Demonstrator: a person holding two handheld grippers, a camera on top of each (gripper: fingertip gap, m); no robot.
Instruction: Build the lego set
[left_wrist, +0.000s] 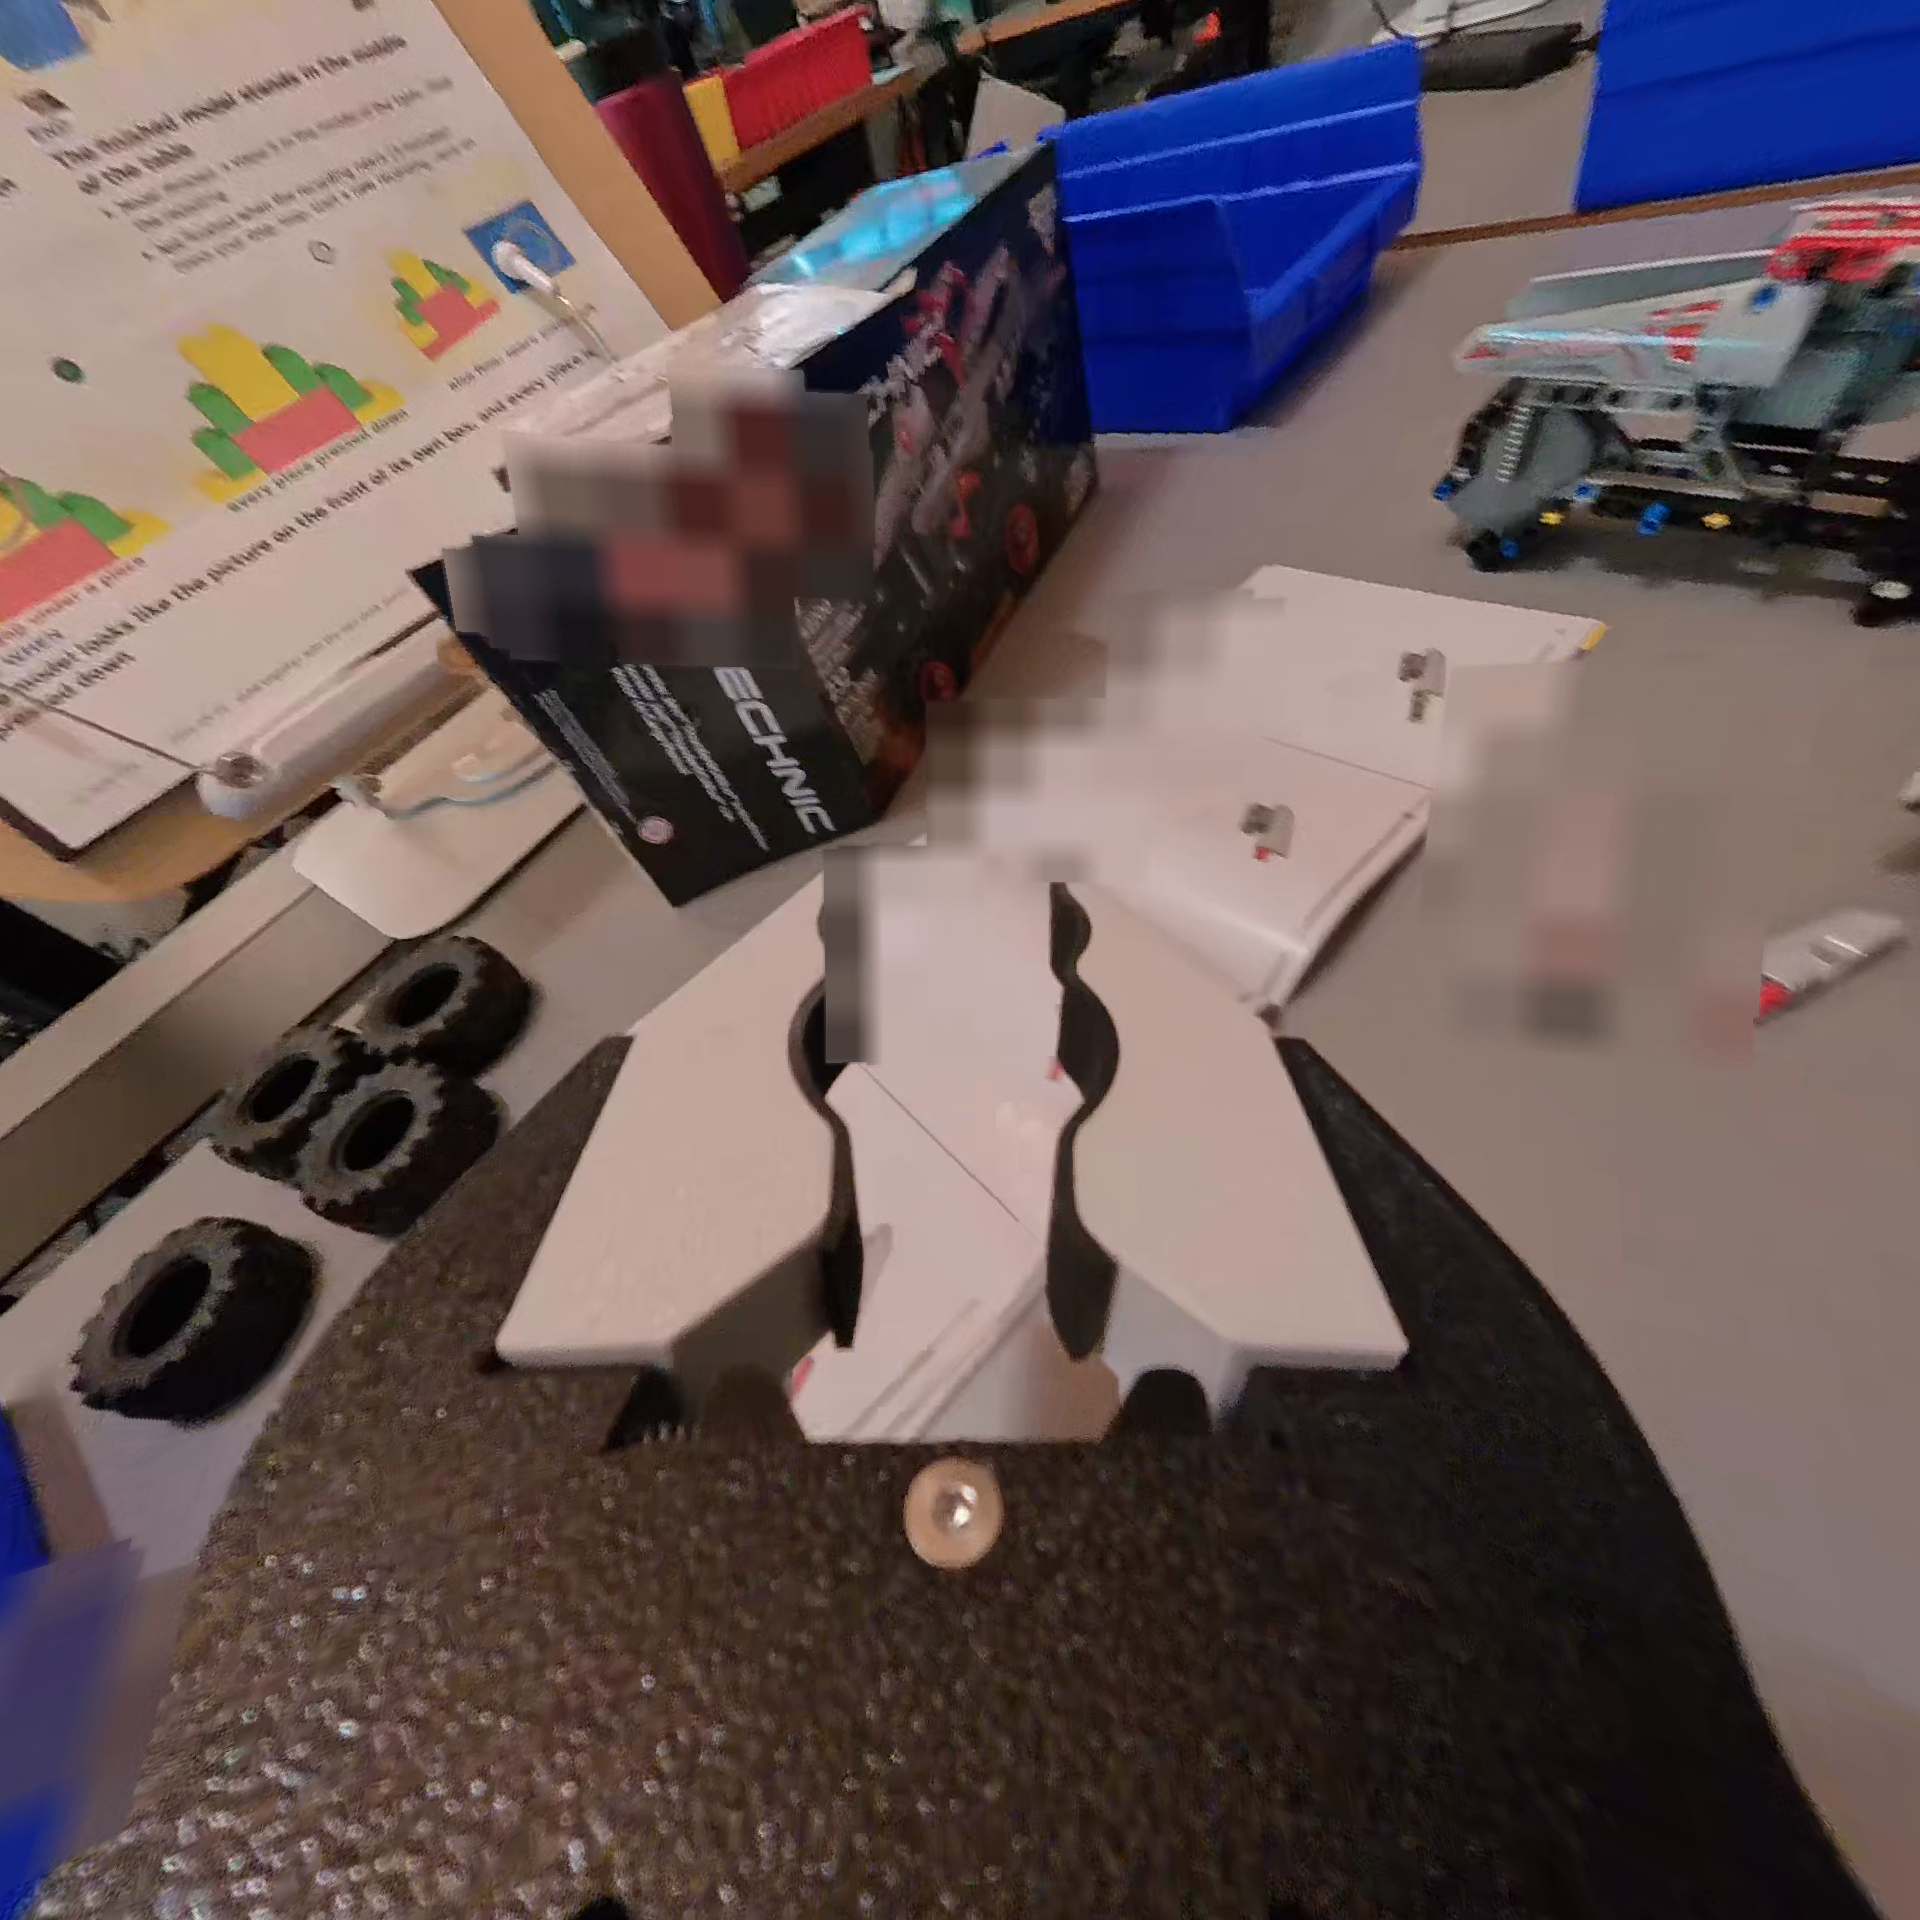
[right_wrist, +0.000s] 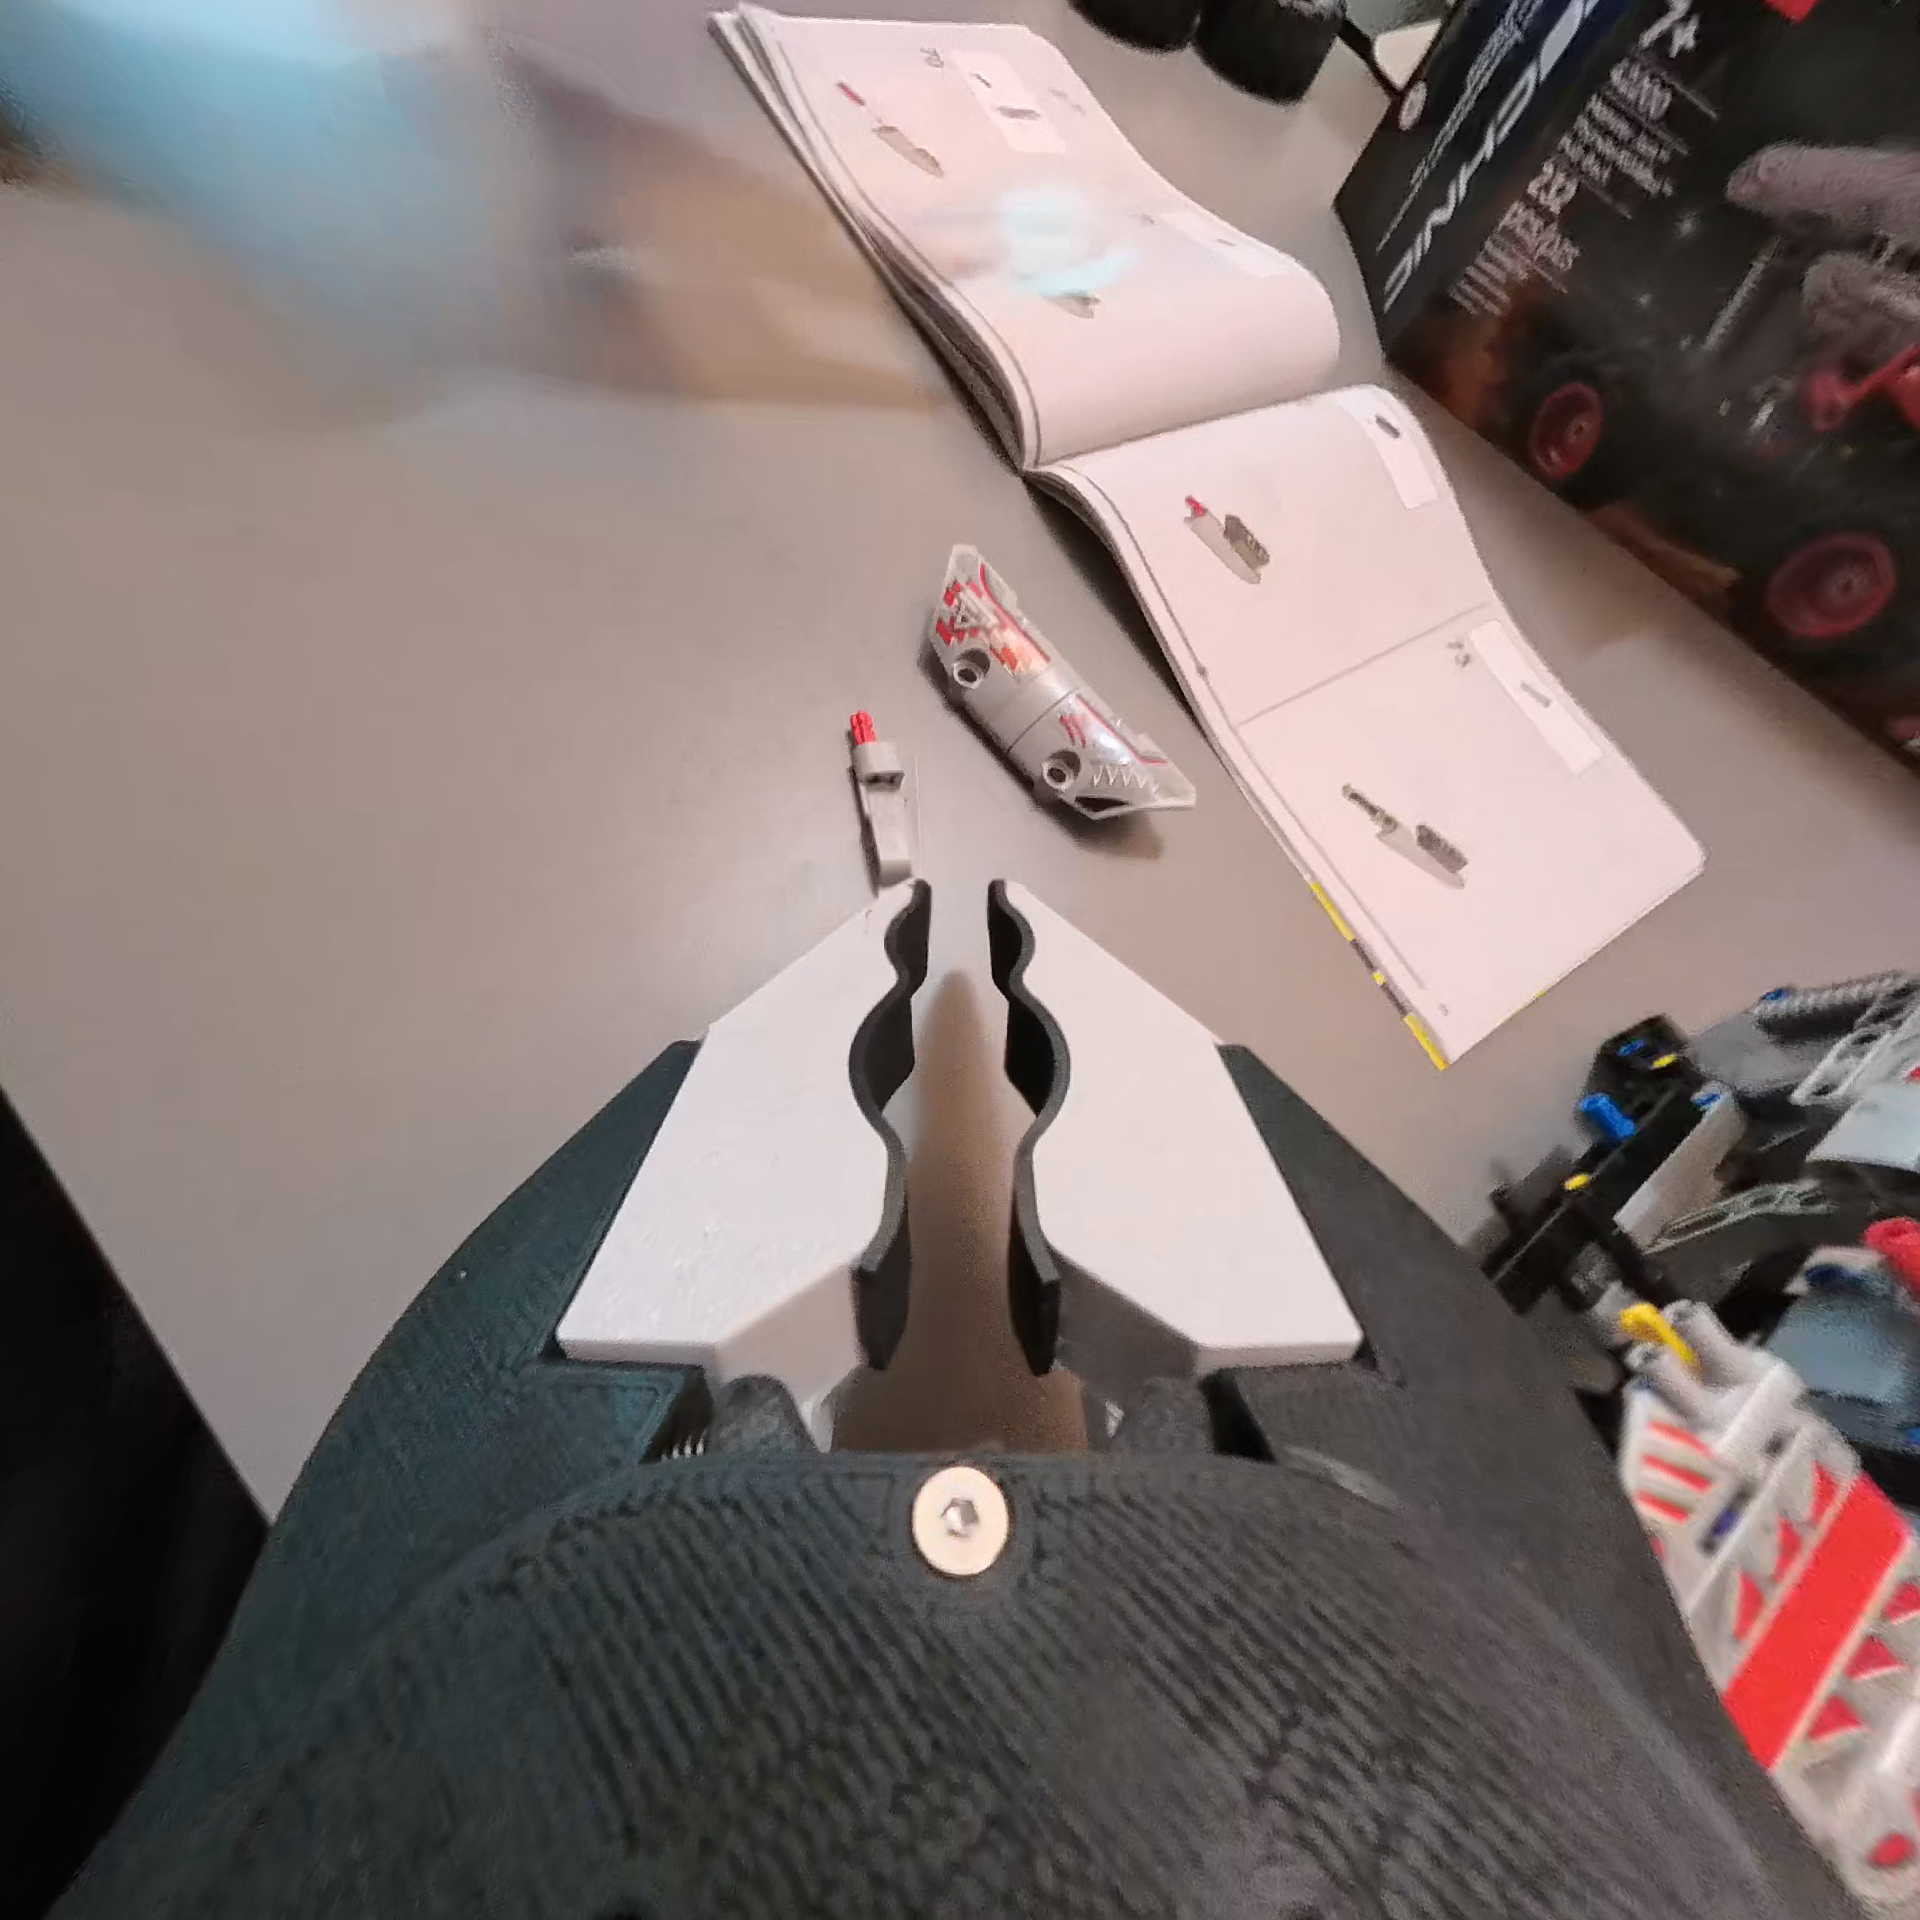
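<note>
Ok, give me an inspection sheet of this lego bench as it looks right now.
Surface: grey table, mostly bare in front of the right gripper.
Job's things: small grey connector with red pin and printed grey panel lie apart on the table; open instruction booklet; part-built model; four black tyres.
Clutter: set box; blue bins.
Grippers: left gripper open over the booklet, holding nothing; right gripper open a little, empty, just short of the connector.
Cables: white cable at the instruction poster.
Surroundings: benches behind, blurred.
</note>
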